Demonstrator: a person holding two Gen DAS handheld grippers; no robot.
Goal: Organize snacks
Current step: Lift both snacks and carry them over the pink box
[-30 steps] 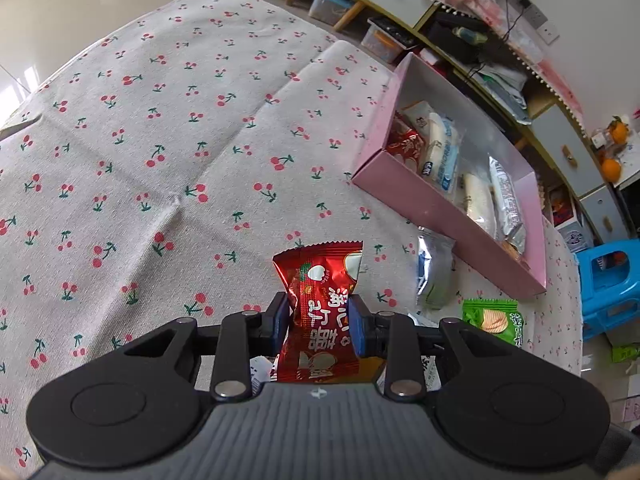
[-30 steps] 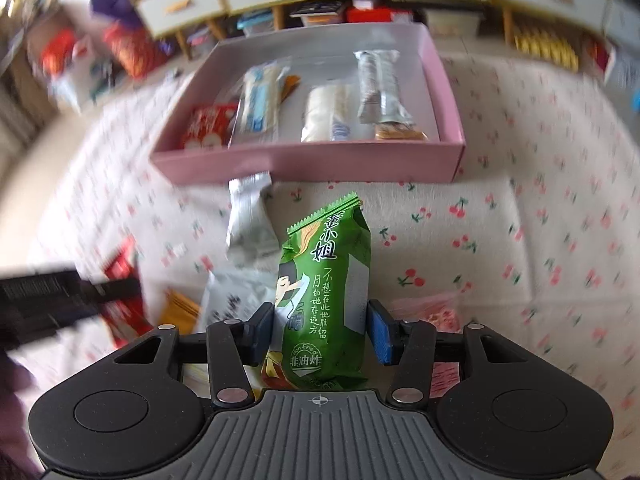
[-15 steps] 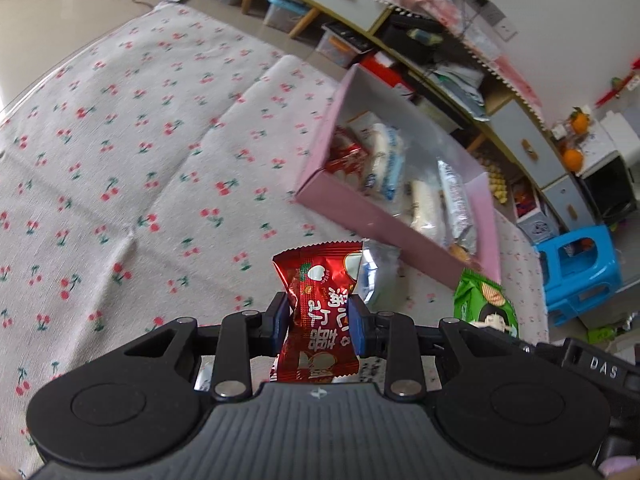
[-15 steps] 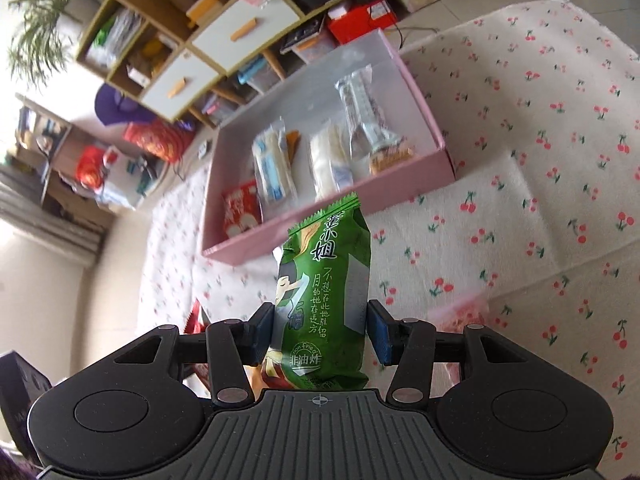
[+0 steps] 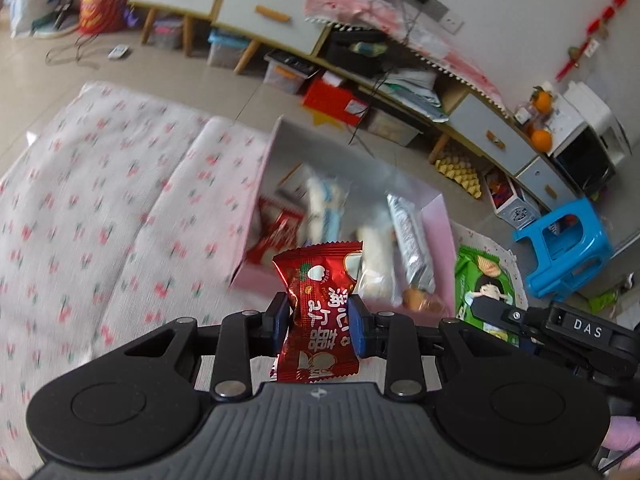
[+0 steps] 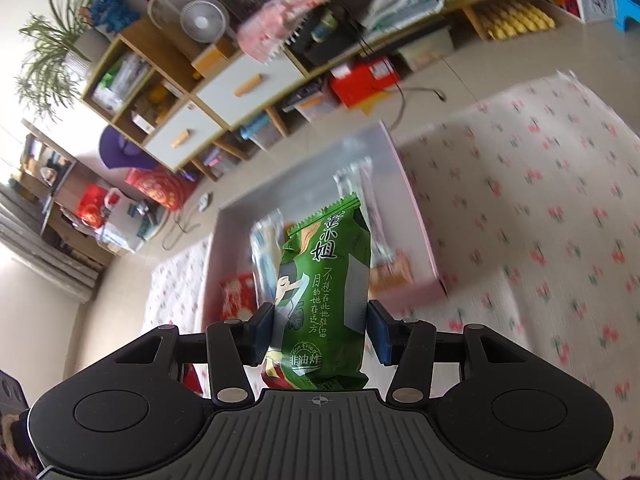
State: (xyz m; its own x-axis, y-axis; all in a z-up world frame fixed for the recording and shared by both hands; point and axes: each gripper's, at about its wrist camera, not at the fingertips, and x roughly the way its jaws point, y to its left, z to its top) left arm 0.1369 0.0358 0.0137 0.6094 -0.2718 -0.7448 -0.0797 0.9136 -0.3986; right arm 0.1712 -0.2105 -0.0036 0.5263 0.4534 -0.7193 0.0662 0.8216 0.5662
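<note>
left gripper [image 5: 319,327] jaws clamped on the red snack packet [image 5: 318,316], held upright and clear of the surface for dropping. right gripper [image 6: 321,332] jaws pinching the green chip bag [image 6: 326,300] likewise. pink box [image 5: 438,216] just ahead of both jaws, already holding several snacks.

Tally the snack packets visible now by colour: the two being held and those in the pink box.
Red: 2, one in the left hand-held gripper, one in the pink box at
Green: 1, in the right hand-held gripper
White or pale: 2
Silver: 1
Total: 6
</note>
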